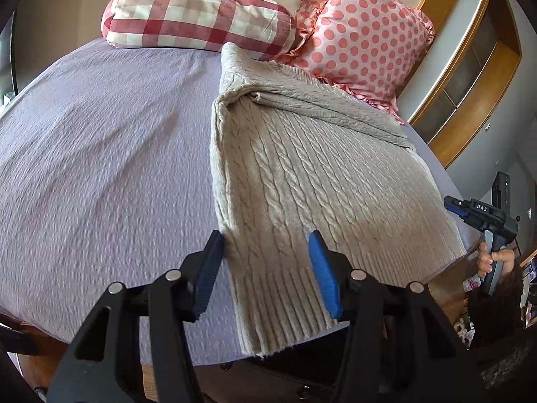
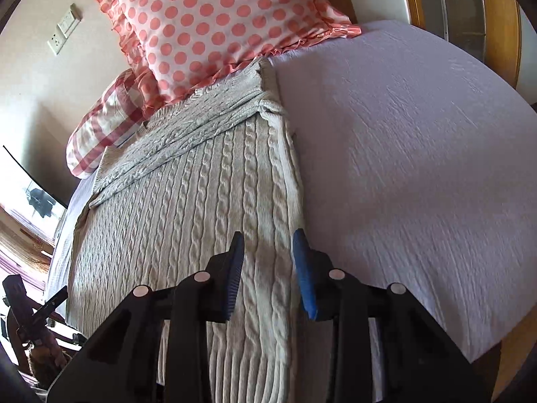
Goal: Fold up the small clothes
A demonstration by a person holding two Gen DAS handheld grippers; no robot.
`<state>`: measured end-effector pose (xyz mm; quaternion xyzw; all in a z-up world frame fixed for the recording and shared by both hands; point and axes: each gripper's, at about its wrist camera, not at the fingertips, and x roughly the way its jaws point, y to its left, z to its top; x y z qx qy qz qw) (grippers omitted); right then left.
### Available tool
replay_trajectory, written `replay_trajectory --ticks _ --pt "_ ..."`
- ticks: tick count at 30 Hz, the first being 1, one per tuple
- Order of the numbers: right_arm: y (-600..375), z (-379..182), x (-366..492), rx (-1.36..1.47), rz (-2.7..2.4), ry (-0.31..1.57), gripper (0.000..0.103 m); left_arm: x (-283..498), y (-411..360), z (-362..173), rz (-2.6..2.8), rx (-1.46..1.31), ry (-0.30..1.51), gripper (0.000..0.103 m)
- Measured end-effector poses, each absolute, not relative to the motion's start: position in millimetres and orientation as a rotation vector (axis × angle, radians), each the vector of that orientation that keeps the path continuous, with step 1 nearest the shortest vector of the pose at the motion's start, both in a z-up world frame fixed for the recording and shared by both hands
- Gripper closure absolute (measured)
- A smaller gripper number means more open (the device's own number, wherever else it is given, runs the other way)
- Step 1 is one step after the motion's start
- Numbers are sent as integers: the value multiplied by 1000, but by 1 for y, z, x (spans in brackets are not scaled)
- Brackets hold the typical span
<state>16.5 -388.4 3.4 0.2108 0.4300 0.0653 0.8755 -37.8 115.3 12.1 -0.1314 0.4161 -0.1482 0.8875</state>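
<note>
A grey cable-knit sweater (image 1: 319,181) lies flat on the lilac bed sheet (image 1: 100,154), sleeves folded across its top, ribbed hem at the near edge. My left gripper (image 1: 266,245) is open, its blue pads straddling the sweater's near left corner just above the hem. In the right wrist view the sweater (image 2: 188,208) fills the left half. My right gripper (image 2: 268,245) is open over the sweater's right edge near the hem. The right gripper also shows in the left wrist view (image 1: 483,215), held in a hand beyond the sweater's right corner.
A red-and-white checked pillow (image 1: 198,16) and a pink polka-dot pillow (image 1: 362,33) lie at the head of the bed. A wooden cabinet (image 1: 476,77) stands at the right. The sheet (image 2: 419,184) stretches right of the sweater. The bed's near edge drops to a wooden floor.
</note>
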Motion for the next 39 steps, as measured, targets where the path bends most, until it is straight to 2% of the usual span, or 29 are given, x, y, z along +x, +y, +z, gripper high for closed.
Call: replay_trajectory --ticks 7,8,9,10,12,17,22,26,30,36,37,38,39 --pt "-386 -5 -32 446 95 805 71 -60 108 10 -267 -279 829 54" --pt "-381 -6 -35 447 147 821 79 -61 106 10 -258 -268 828 56" --pt "-378 -9 -35 462 204 847 95 -60 104 9 -257 -258 835 63" --pt "-376 -10 -38 480 238 846 95 -57 103 7 -281 -267 863 97" --pt "-381 -5 -35 542 287 818 96 -52 108 7 -331 -321 879 95" --pt "-400 37 -2 705 381 611 96 -14 123 32 -480 -468 847 96" --pt "-410 76 91 776 382 503 96 80 138 70 -470 -524 758 96" --pt "-421 69 199 872 266 544 96 190 145 72 -329 -509 754 96" --pt "-419 34 284 900 133 659 97 283 144 44 -222 -524 852 96" --pt "-420 7 333 944 16 748 96 342 138 16 -172 -512 936 96" --pt "-425 3 339 978 -7 765 94 346 139 15 -174 -529 943 95" --pt "-432 1 344 1007 -52 779 79 349 141 15 -180 -554 947 95" --pt "-440 0 345 1056 -64 758 53 350 144 16 -188 -572 947 94"
